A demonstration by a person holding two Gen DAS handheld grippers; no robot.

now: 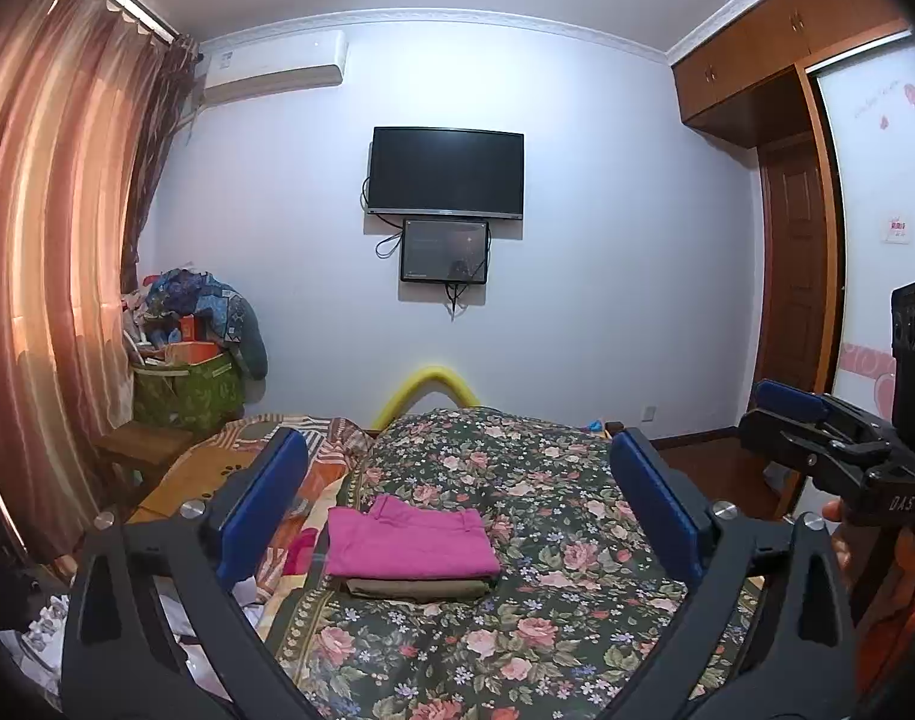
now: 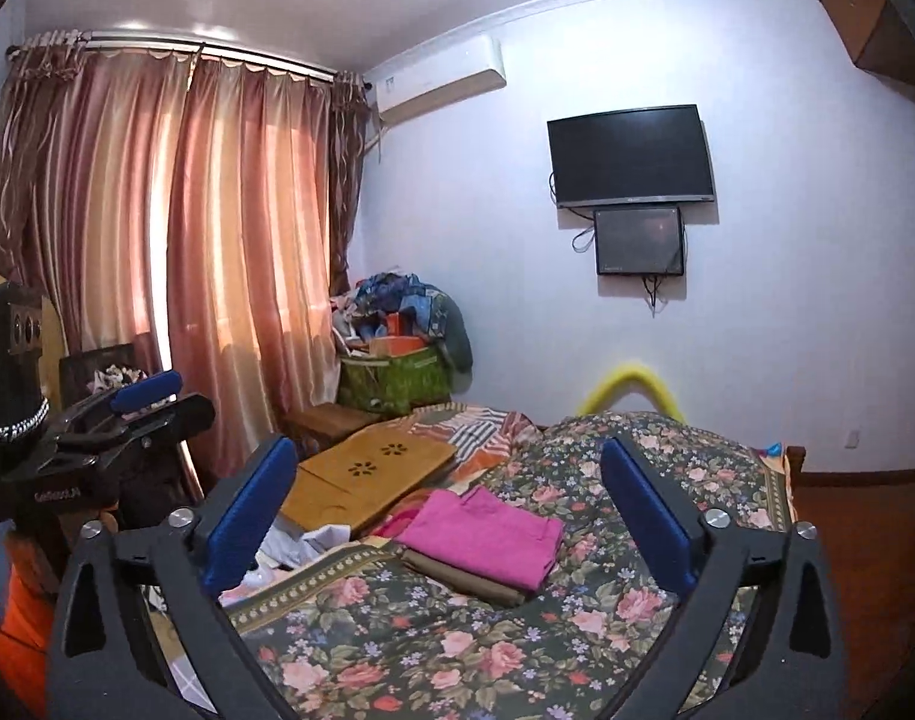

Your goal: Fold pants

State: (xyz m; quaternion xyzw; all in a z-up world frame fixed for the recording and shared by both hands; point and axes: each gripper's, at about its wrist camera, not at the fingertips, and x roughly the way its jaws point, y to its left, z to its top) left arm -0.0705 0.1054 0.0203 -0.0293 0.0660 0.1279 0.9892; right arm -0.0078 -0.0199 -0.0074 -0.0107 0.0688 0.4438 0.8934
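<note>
Folded pink pants (image 1: 410,543) lie on top of folded olive-brown pants (image 1: 418,588) on the floral bedspread (image 1: 517,618). The stack also shows in the right wrist view, pink pants (image 2: 487,531) over the olive-brown pants (image 2: 457,577). My left gripper (image 1: 457,468) is open and empty, held above and short of the stack. My right gripper (image 2: 448,474) is open and empty, also held back from the stack. The right gripper shows at the right edge of the left wrist view (image 1: 793,414); the left gripper shows at the left of the right wrist view (image 2: 139,399).
A wooden lap board (image 2: 367,474) and loose clothes (image 2: 304,543) lie left of the stack. A green basket piled with clutter (image 2: 397,378) stands by the curtains (image 2: 175,252). A TV (image 1: 446,173) hangs on the far wall. Wardrobe (image 1: 799,276) at right.
</note>
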